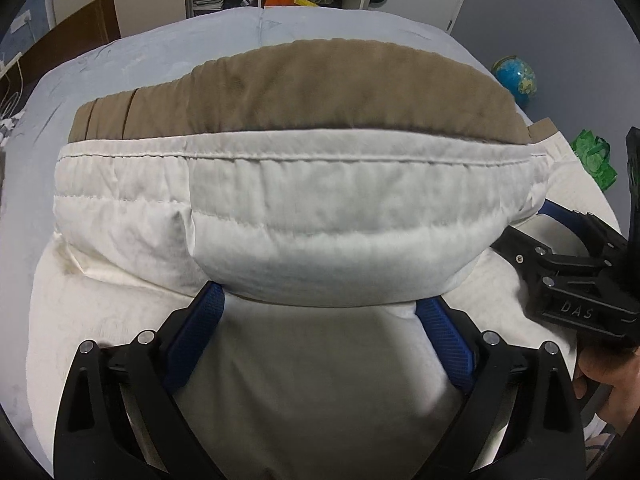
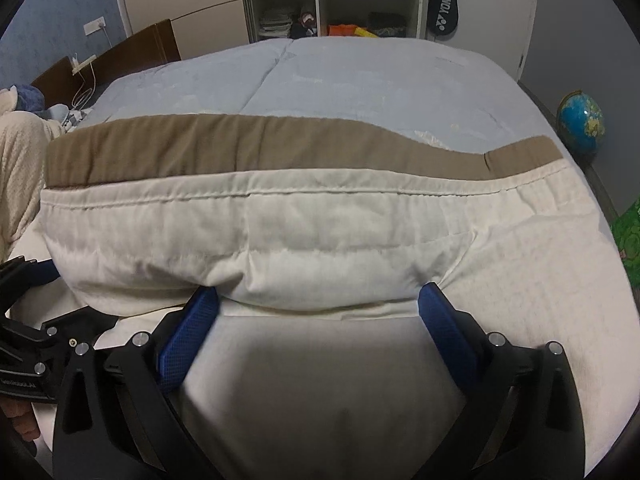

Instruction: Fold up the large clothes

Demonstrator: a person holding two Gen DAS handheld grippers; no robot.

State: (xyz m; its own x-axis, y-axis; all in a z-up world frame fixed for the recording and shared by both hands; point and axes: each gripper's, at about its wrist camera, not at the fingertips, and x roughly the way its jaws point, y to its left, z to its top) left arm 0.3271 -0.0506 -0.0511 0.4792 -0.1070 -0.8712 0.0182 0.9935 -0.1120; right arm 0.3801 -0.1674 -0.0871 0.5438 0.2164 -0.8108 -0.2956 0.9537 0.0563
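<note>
A cream garment (image 1: 280, 216) with a brown band (image 1: 304, 92) lies across the pale blue bed (image 2: 360, 76), its near edge folded into a thick roll. The left gripper (image 1: 320, 304) and the right gripper (image 2: 320, 300) each sit with fingers spread wide, tips tucked under that roll. A globe (image 2: 582, 122) stands beside the bed.

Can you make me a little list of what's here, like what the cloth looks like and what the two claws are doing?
cloth: cream garment with a brown band, folded over
place: on a light blue bed
left claw: open, fingers at the fold's near edge
right claw: open, fingers at the fold's near edge
floor: globe
behind: shelves with clothes
</note>
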